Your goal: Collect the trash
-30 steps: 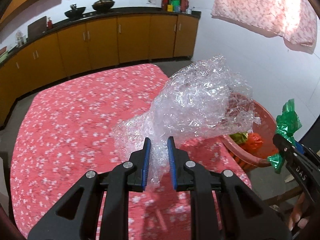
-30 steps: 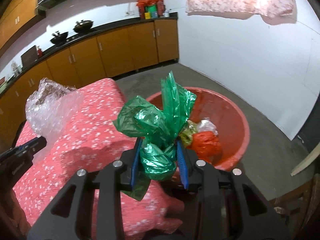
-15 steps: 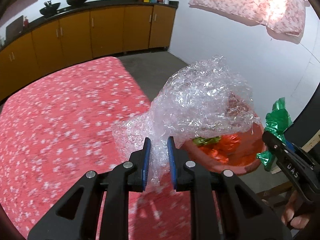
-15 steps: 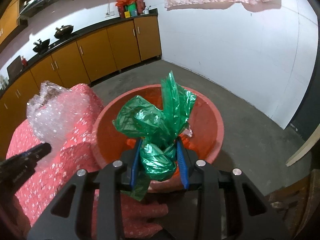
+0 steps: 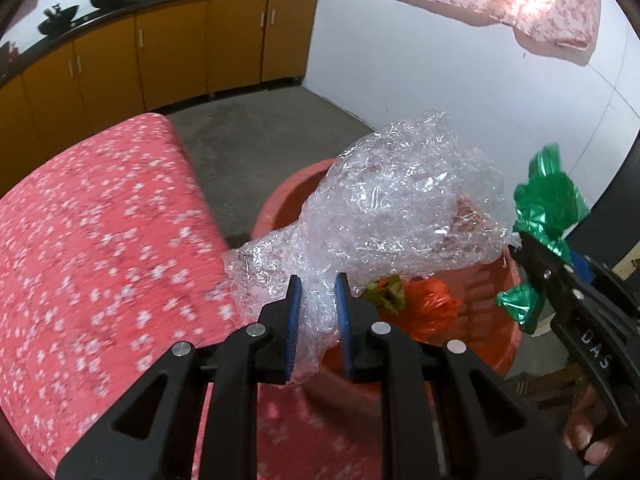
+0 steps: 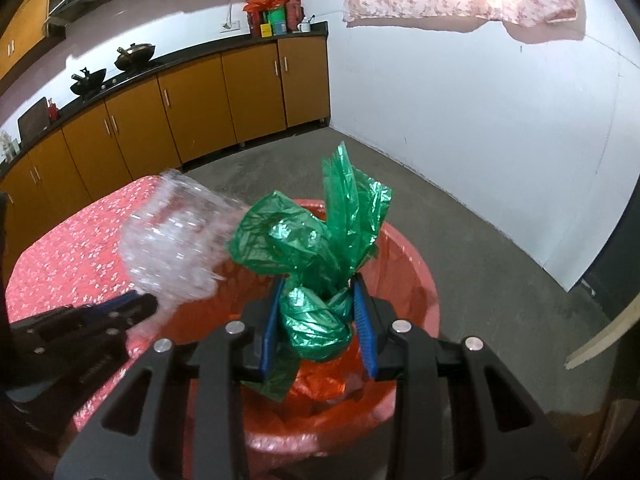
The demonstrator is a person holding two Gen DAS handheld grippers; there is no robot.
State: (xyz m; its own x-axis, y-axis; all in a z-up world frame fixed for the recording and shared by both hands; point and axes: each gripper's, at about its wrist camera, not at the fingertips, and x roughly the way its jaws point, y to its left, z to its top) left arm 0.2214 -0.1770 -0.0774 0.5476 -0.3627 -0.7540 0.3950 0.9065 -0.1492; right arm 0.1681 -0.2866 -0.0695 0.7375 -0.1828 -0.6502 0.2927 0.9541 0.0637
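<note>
**Two wrappers held over the tub**

The clear plastic wrap (image 5: 400,208) sits pinched in the left gripper (image 5: 316,312), the green wrapper (image 6: 316,264) clamped in the right gripper (image 6: 318,320); both hang above the red tub (image 6: 416,276), probably for dropping.

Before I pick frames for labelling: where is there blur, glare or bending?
Left wrist view: tablecloth smeared by motion, clear plastic sharp and glinting. Right wrist view: clear plastic blurred, green bag crisp. Both views: fisheye bends the cabinets, corners dark.
</note>
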